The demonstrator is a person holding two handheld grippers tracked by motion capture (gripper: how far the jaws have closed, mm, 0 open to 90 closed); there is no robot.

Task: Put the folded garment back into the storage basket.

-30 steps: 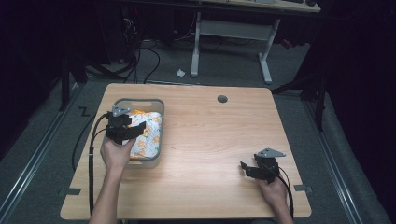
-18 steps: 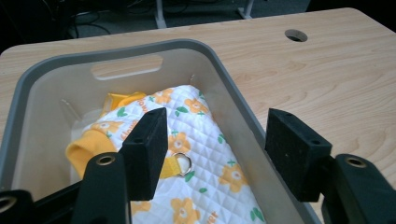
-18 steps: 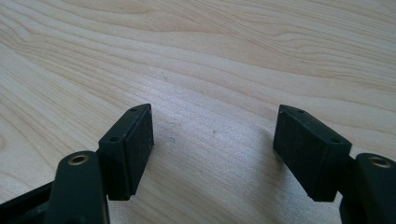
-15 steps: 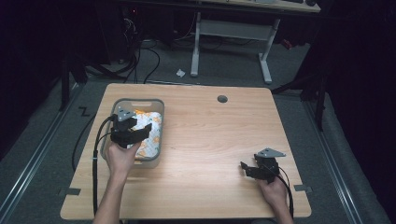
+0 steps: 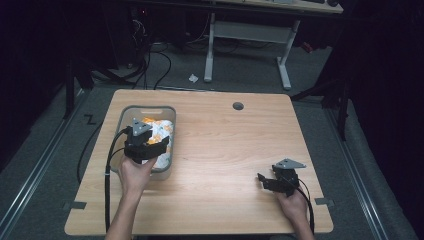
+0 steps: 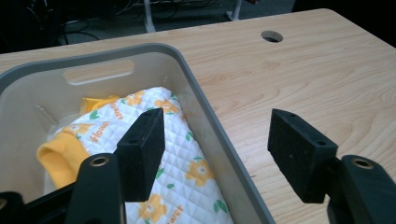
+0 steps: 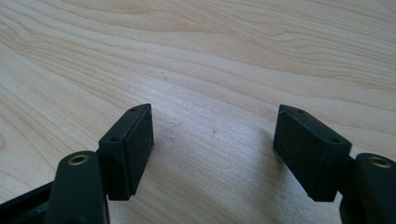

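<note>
A grey plastic bin (image 5: 123,116) stands near the left edge of the bench (image 5: 235,150), toward the far left corner. Inside lies a white quilted cloth (image 6: 187,163) printed with orange flowers, with a yellow cuff (image 6: 58,158) bunched beside it. The left gripper (image 5: 150,148) hangs over the bin's right wall; its jaws have just been opening and stand spread, 1 over the cloth, 1 over bare wood, nothing pinched. The right gripper (image 5: 266,181) rests near the front right corner, jaws spread over bare bench. The wide middle is open wood, with 1 cable hole (image 5: 238,106) by the far edge.
</note>
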